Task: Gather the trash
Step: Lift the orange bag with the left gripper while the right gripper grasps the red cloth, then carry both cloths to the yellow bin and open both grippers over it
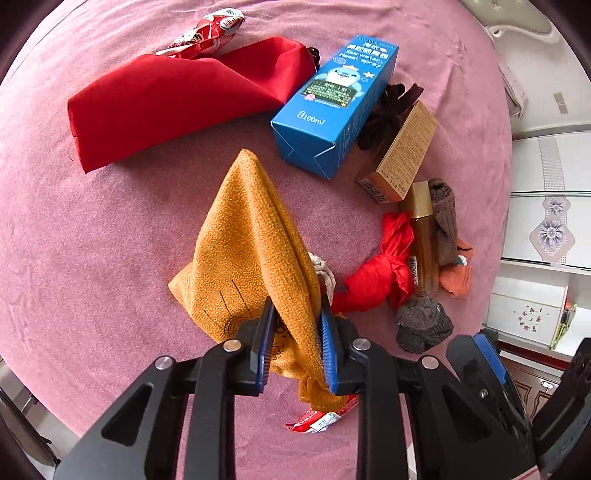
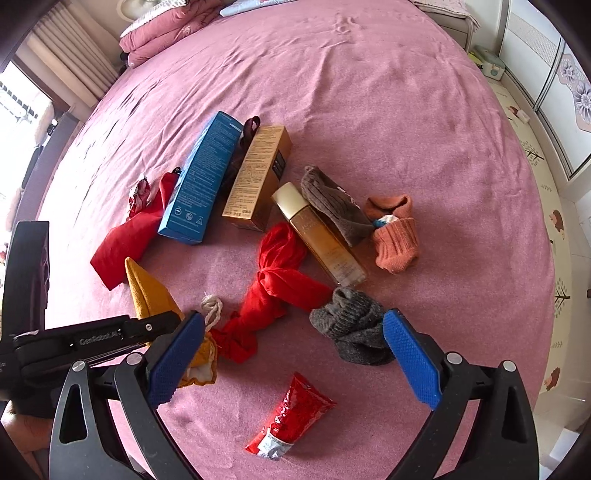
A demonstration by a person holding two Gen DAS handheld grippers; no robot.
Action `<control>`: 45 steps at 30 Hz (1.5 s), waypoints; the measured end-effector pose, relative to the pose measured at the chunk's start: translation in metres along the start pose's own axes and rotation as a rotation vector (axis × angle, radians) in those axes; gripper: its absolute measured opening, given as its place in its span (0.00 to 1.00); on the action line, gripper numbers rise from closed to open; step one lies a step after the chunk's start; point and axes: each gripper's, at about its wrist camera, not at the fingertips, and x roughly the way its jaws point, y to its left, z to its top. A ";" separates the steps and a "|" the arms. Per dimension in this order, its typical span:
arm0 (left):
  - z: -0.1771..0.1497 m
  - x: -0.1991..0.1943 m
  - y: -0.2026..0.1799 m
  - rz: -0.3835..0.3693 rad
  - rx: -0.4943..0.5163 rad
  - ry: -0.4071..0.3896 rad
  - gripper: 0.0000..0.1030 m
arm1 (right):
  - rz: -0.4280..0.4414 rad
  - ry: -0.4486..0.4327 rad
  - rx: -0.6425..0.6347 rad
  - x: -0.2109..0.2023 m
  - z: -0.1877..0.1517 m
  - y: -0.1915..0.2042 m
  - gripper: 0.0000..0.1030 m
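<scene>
My left gripper (image 1: 297, 328) is shut on the mouth of an orange drawstring pouch (image 1: 255, 243), which hangs stretched down to the pink bedspread; it also shows in the right wrist view (image 2: 151, 295). My right gripper (image 2: 291, 354) is open and empty above a red squeezed tube (image 2: 291, 421), which peeks out under the pouch in the left wrist view (image 1: 317, 421). Other clutter: a blue carton (image 1: 332, 107), a brown carton (image 1: 399, 151), an amber bottle (image 2: 321, 236) and a crumpled red wrapper (image 1: 207, 33).
A flat red pouch (image 1: 177, 99), a knotted red cloth (image 2: 277, 291), grey socks (image 2: 351, 332), a brown sock (image 2: 332, 206) and orange socks (image 2: 395, 240) lie on the bedspread (image 2: 369, 92). Folded bedding (image 2: 166, 26) sits at the far end. A wardrobe (image 1: 546, 221) stands beside the bed.
</scene>
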 end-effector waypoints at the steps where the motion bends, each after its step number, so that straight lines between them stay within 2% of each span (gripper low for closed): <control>1: 0.002 -0.004 0.002 -0.009 -0.003 -0.003 0.22 | 0.005 0.000 -0.006 0.003 0.003 0.003 0.90; 6: 0.008 -0.020 0.017 -0.024 -0.014 -0.020 0.22 | 0.010 0.025 -0.050 0.027 0.013 0.019 0.88; 9: 0.010 -0.022 0.019 -0.040 -0.018 -0.017 0.22 | -0.010 0.059 -0.078 0.047 0.018 0.027 0.79; 14: 0.007 -0.019 0.022 -0.057 -0.033 -0.003 0.22 | -0.067 0.113 -0.079 0.076 0.021 0.030 0.72; 16: 0.007 -0.020 0.025 -0.064 -0.032 0.002 0.22 | -0.063 0.144 -0.078 0.086 0.021 0.030 0.60; 17: 0.007 -0.019 0.025 -0.063 -0.026 0.003 0.22 | -0.066 0.161 -0.083 0.089 0.021 0.031 0.45; 18: 0.007 -0.019 0.024 -0.060 -0.020 0.002 0.22 | -0.070 0.177 -0.088 0.093 0.020 0.031 0.34; 21: 0.007 -0.019 0.022 -0.070 -0.016 0.002 0.22 | -0.043 0.173 -0.077 0.091 0.018 0.030 0.28; 27: 0.005 -0.039 0.012 -0.097 0.031 -0.024 0.22 | 0.033 0.126 -0.067 0.058 0.016 0.034 0.25; 33: -0.006 -0.069 -0.010 -0.136 0.106 -0.053 0.22 | 0.100 0.055 -0.033 0.004 0.011 0.026 0.25; 39: -0.027 -0.093 -0.042 -0.167 0.212 -0.063 0.22 | 0.090 -0.031 -0.016 -0.044 0.002 0.018 0.25; 45: -0.057 -0.101 -0.089 -0.195 0.345 -0.046 0.22 | 0.062 -0.099 0.070 -0.088 -0.018 -0.020 0.25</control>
